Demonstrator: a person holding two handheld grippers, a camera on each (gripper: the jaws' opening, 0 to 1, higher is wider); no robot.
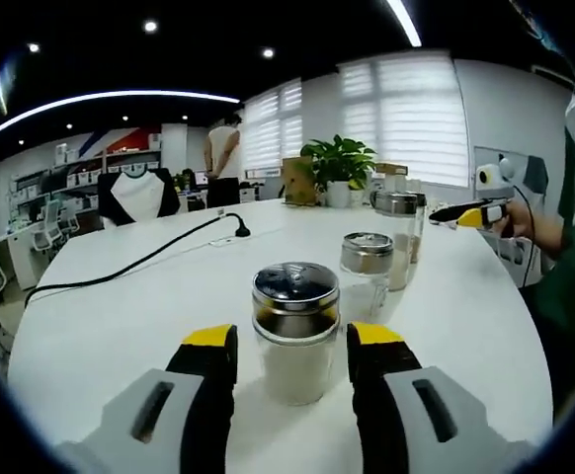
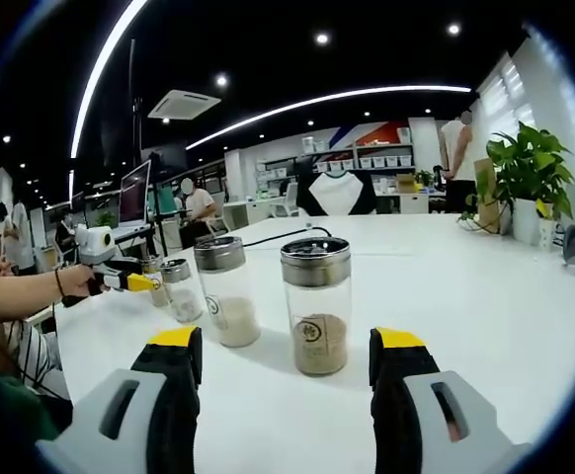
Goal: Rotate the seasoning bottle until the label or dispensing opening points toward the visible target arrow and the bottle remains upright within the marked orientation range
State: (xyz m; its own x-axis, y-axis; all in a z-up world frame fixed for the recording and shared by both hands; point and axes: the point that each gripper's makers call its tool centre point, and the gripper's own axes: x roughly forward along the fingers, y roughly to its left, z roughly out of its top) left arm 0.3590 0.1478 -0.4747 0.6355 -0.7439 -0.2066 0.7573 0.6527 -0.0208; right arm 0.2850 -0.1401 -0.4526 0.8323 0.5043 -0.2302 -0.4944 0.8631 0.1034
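On the white table (image 1: 120,316), the left gripper (image 1: 292,355) is open wide with a jar (image 1: 295,331) of white powder standing between its jaws low in the middle, untouched, while the right gripper (image 2: 287,360) is open too, holding nothing, a brown spice jar (image 2: 317,304) just ahead.

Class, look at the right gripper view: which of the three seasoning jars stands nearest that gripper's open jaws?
The jar with brown seasoning, directly ahead between the jaws. The white-filled jar stands left and farther back; the small jar farther still.
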